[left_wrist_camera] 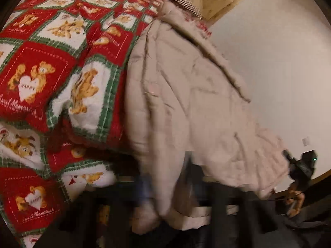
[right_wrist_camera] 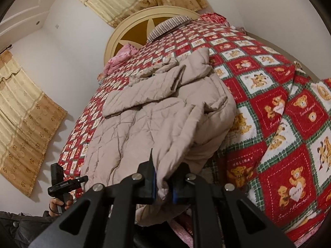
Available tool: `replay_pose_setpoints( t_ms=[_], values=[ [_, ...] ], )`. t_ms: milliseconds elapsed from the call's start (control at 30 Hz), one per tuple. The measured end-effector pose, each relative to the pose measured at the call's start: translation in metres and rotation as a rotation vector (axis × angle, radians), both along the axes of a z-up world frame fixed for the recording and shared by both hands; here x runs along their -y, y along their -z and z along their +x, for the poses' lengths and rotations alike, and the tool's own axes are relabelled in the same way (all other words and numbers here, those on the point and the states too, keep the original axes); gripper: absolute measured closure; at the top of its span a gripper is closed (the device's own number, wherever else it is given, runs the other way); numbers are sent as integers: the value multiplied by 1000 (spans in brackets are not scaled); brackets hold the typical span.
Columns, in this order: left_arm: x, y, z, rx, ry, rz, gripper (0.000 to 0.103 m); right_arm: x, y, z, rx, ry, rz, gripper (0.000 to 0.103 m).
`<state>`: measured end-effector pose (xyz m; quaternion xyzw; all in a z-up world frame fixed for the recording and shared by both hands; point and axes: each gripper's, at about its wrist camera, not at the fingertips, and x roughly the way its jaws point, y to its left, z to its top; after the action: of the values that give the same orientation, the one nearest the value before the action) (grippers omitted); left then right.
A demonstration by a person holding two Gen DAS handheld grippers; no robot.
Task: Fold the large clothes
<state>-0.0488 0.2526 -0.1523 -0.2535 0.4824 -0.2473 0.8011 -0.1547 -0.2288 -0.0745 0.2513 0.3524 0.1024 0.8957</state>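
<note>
— Black jaws of my right gripper (right_wrist_camera: pixel 163 188) sit clamped on the near hem of the beige quilted coat (right_wrist_camera: pixel 161 111), cloth pinched between the blue pads

— And your left gripper (right_wrist_camera: pixel 68 183)?

— Seen from the right camera, it hangs off the coat's left edge, carried in a hand (right_wrist_camera: pixel 59 203). Its own view is blurred; I cannot tell whether it holds anything

— Where's the coat?

— Spread rumpled on the bed quilt (right_wrist_camera: pixel 275 111), its hem hanging over the near edge

— Which step?

— I judge it's taking hold of the bottom corners. Next, my left must catch the other corner, then both lift the hem toward the headboard (right_wrist_camera: pixel 132 33)
</note>
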Motion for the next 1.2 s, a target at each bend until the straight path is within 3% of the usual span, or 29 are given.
replay_pose_setpoints(
  t_ms=[33, 100, 200, 267, 433, 567, 667, 867, 1033, 1200],
  values=[
    [-2, -5, -2, 20, 4, -18, 90, 1, 2, 0, -4, 3, 5, 89],
    [-1, -15, -3, 44, 18, -47, 92, 3, 3, 0, -6, 8, 26, 89],
    [-3, -32, 0, 83, 39, -148, 93, 2, -5, -3, 15, 4, 39, 89],
    [-10, -53, -3, 117, 57, -249, 93, 3, -15, -7, 41, 0, 53, 89],
    [-15, -114, -17, 199, 94, -377, 93, 12, -45, -24, 115, 22, 104, 89],
    [-15, -154, -28, 256, 109, -387, 93, 20, -70, -37, 178, 39, 185, 89],
    [-14, -166, -23, 258, 110, -411, 93, 22, -83, -38, 209, 58, 217, 89],
    [-11, -177, 45, 196, 32, -452, 93, 35, -103, 6, 222, 103, 240, 89],
    [-12, -179, 125, 149, -92, -452, 92, 51, -118, 89, 213, 134, 261, 89],
    [-1, -150, 223, 43, -209, -400, 92, 56, -111, 197, 144, 202, 209, 89]
  ],
)
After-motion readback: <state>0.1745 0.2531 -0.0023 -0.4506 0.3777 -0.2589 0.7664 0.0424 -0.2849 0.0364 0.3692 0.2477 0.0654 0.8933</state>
